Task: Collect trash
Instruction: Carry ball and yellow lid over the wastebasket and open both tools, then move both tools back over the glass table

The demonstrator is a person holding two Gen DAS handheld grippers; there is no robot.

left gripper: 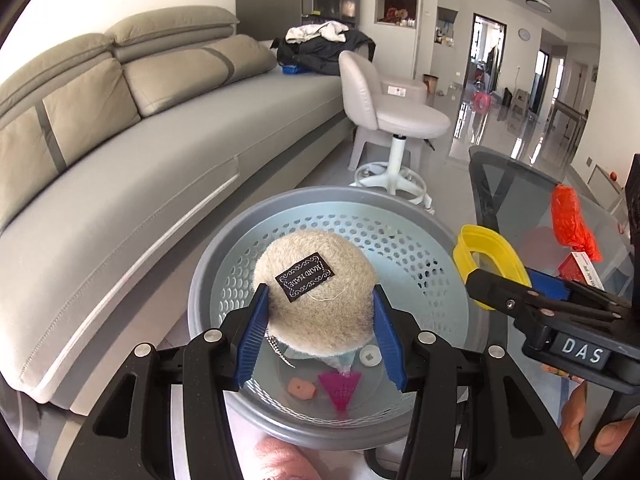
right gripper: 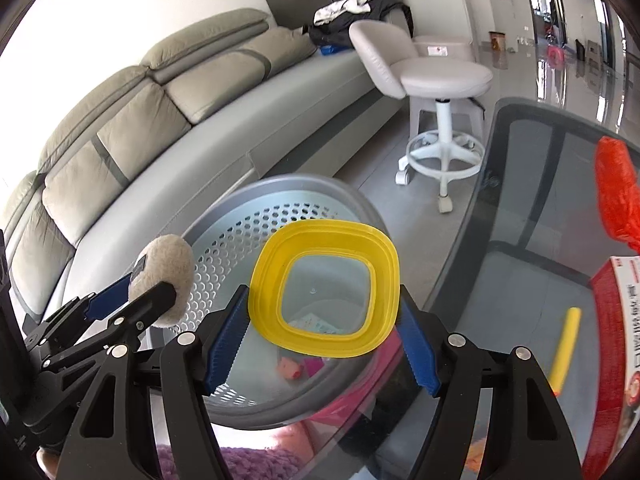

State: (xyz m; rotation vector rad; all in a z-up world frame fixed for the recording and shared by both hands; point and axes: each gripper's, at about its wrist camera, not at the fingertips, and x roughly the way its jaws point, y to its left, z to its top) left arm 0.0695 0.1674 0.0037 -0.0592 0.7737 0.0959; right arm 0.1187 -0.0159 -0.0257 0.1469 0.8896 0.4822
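My left gripper is shut on a round beige fuzzy pad with a black "HAND MADE" label, held over the grey perforated waste basket. Small scraps lie on the basket bottom: a pink piece, an orange piece, a white disc. My right gripper is shut on a yellow square lid with a clear centre, held at the basket's right rim. The lid and right gripper show in the left wrist view; the pad shows in the right wrist view.
A glass table at right carries an orange bag, a red box and a yellow stick. A grey sofa lies to the left. A white stool stands beyond the basket.
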